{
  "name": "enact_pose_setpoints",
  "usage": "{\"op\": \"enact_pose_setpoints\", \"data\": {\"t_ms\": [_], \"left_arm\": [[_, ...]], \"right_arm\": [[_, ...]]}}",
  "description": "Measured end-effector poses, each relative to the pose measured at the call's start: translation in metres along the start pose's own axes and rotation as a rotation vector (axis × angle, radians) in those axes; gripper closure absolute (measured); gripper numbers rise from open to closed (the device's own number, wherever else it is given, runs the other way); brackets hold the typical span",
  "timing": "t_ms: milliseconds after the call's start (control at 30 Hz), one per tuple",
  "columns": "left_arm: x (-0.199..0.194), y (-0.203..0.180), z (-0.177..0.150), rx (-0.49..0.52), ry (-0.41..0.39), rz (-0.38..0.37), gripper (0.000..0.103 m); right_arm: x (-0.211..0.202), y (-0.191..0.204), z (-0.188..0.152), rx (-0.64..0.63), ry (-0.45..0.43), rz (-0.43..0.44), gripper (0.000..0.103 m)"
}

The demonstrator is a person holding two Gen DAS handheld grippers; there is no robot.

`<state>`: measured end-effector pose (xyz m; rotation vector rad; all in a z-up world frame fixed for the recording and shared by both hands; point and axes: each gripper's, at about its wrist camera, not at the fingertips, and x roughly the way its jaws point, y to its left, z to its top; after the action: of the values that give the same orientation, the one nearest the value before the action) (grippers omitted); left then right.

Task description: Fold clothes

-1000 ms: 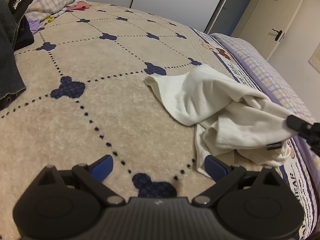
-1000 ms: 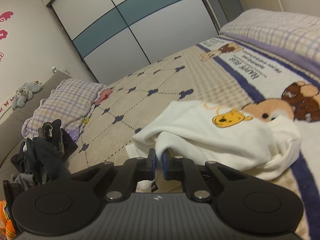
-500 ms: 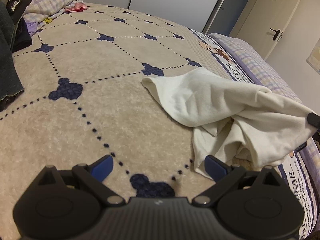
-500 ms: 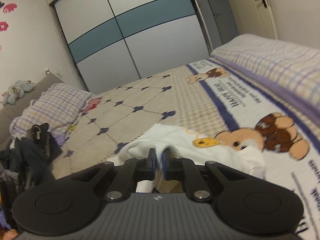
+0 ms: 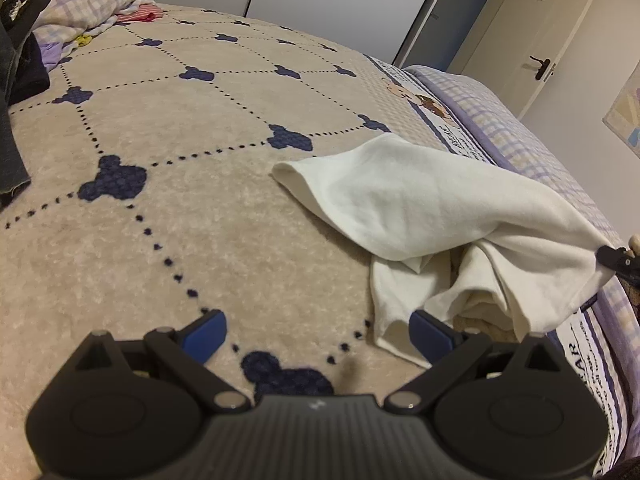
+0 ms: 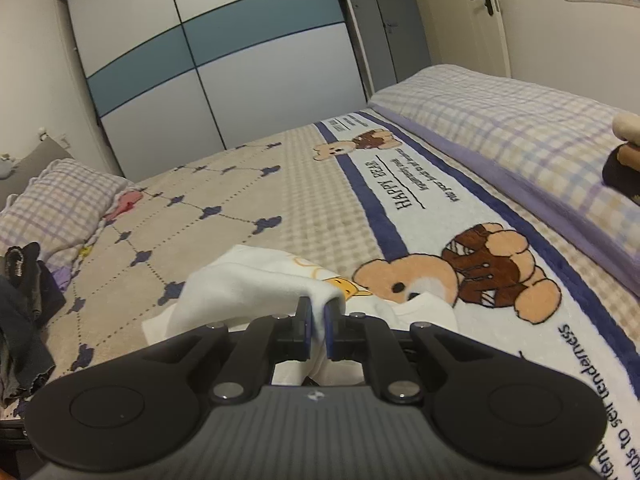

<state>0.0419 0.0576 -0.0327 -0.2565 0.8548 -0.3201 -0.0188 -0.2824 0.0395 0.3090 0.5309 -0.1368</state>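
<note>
A checked pillow point(image 6: 60, 200) is lying at ten o'clock, a wardrobe point(image 6: 224, 60) is standing at twelve, a door point(image 6: 486, 20) is showing at one

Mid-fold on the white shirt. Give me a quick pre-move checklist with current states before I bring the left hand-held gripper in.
1. Right hand-held gripper shut on white shirt: ok, cloth is pinched between its pads.
2. Left hand-held gripper open and empty: ok.
3. Shirt spread flat: not ok, one edge is lifted and the rest bunches beneath.
4. Free corner for the left to take: ok, a corner lies on the blanket just ahead of its right finger.
5. Dark clothes pile apart from the shirt: ok.
6. Which part of the shirt is pinched: cannot tell.
</note>
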Motion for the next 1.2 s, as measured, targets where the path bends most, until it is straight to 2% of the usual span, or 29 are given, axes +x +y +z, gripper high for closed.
{"op": "enact_pose_setpoints", "data": {"t_ms": [233, 567, 900, 1000, 1067, 1200], "left_arm": [[-0.004, -0.002, 0.004, 0.007, -0.014, -0.013, 0.004], [-0.004, -0.002, 0.003, 0.009, -0.018, -0.019, 0.004], [-0.002, -0.004, 0.0, 0.011, -0.017, -0.025, 0.004], [0.0, -0.005, -0.001, 0.02, -0.014, -0.027, 0.006], [0.001, -0.006, -0.003, 0.029, -0.012, -0.026, 0.006], [0.001, -0.01, -0.005, 0.045, -0.01, -0.03, 0.008]], "right_arm": [[0.009, -0.001, -0.005, -0.02, 0.019, -0.047, 0.095], [0.012, -0.002, -0.006, -0.018, 0.04, -0.049, 0.095], [0.022, -0.005, -0.009, 0.017, 0.134, -0.045, 0.09], [0.021, -0.005, -0.009, 0.021, 0.142, -0.045, 0.08], [0.022, -0.005, -0.01, 0.031, 0.152, -0.043, 0.065], [0.023, -0.004, -0.01, 0.032, 0.172, -0.025, 0.062]]}}
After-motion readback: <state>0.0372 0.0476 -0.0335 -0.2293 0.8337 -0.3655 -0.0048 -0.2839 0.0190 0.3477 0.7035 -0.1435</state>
